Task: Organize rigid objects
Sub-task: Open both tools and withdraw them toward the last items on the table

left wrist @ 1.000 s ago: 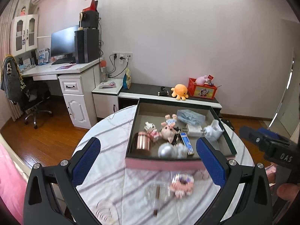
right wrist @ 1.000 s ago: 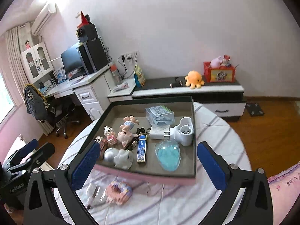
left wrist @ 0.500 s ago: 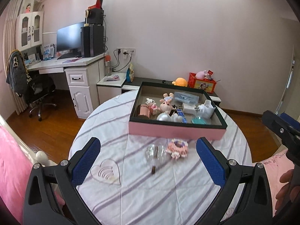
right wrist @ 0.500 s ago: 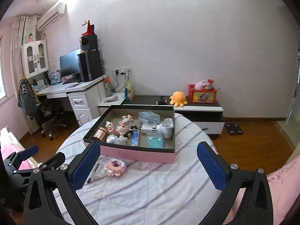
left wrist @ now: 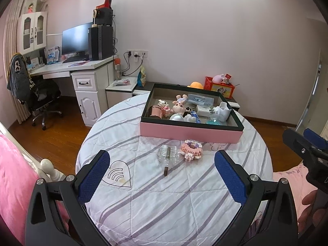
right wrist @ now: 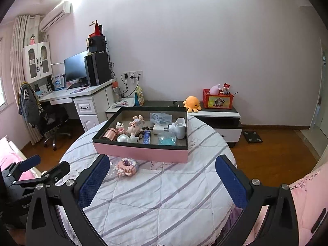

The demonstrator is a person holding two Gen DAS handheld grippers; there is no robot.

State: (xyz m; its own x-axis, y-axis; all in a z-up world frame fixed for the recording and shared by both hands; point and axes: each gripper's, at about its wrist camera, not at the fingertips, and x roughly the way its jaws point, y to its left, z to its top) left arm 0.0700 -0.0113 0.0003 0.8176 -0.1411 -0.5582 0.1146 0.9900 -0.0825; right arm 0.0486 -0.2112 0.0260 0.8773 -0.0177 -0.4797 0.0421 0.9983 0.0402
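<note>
I am in a home bedroom that doubles as a study. A pink bed [left wrist: 12,176] lies at my near left, and a round table [left wrist: 164,194] wears a striped quilted cover. Far left stand a white desk [right wrist: 82,94] with a monitor [right wrist: 75,68] (an office chair [right wrist: 49,123] draped with a jacket beside it), an air conditioner [right wrist: 55,16], and a low cabinet [right wrist: 215,114] holding an orange plush octopus [right wrist: 191,103].

One round table [left wrist: 168,205] under a striped cloth; one pink box [left wrist: 190,132] on it; two things lie loose just in front of the box, one clear glass piece [left wrist: 167,153] and one pink block model [left wrist: 191,148]; inside the box, one copper cup [left wrist: 154,110], one silver ball [left wrist: 176,117], one pink doll [left wrist: 178,107], one white plug [left wrist: 222,111]; the smaller bits are too jumbled to count.
</note>
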